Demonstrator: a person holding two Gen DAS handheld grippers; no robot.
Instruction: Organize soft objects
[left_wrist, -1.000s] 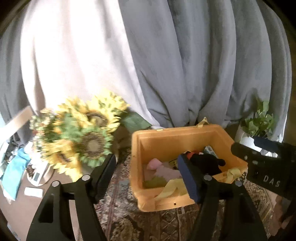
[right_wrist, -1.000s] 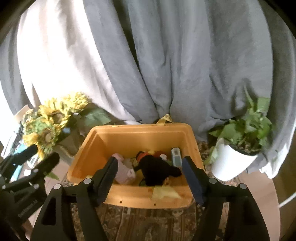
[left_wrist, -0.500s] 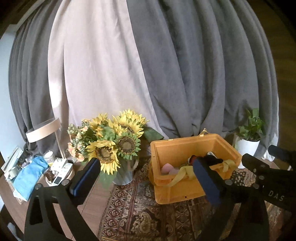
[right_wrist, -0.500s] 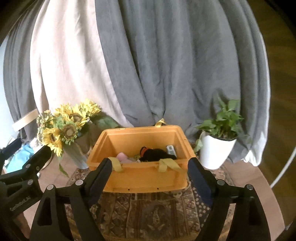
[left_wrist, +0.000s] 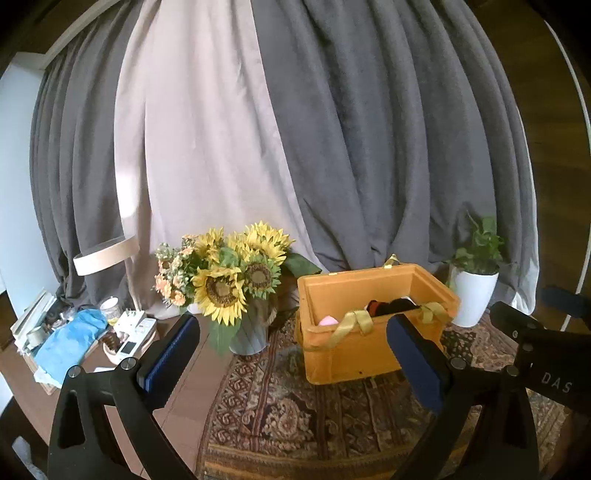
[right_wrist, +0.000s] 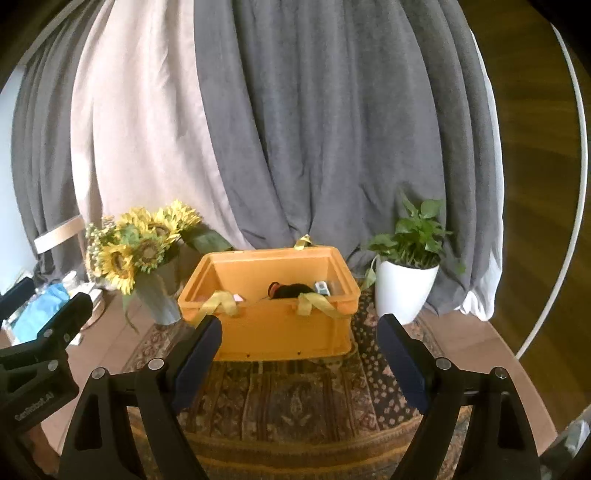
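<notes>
Grey curtains (right_wrist: 332, 129) behind, patterned rug (right_wrist: 295, 398) below. Orange bin (right_wrist: 273, 325) sits ahead of right gripper (right_wrist: 299, 350), ahead-right of left gripper (left_wrist: 291, 354). Both spread wide, empty. Black plush (right_wrist: 291, 291) inside bin; sunflowers (left_wrist: 229, 280) to its left.

We look from two wrist cameras, side by side, set back, both facing the orange bin (left_wrist: 347, 354) (right_wrist: 280, 328) and curtains (left_wrist: 369, 147) (right_wrist: 332, 129).

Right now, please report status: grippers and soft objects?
Left gripper and right gripper open, empty. Black plush toy inside orange fabric bin. Nothing blocking.
</notes>
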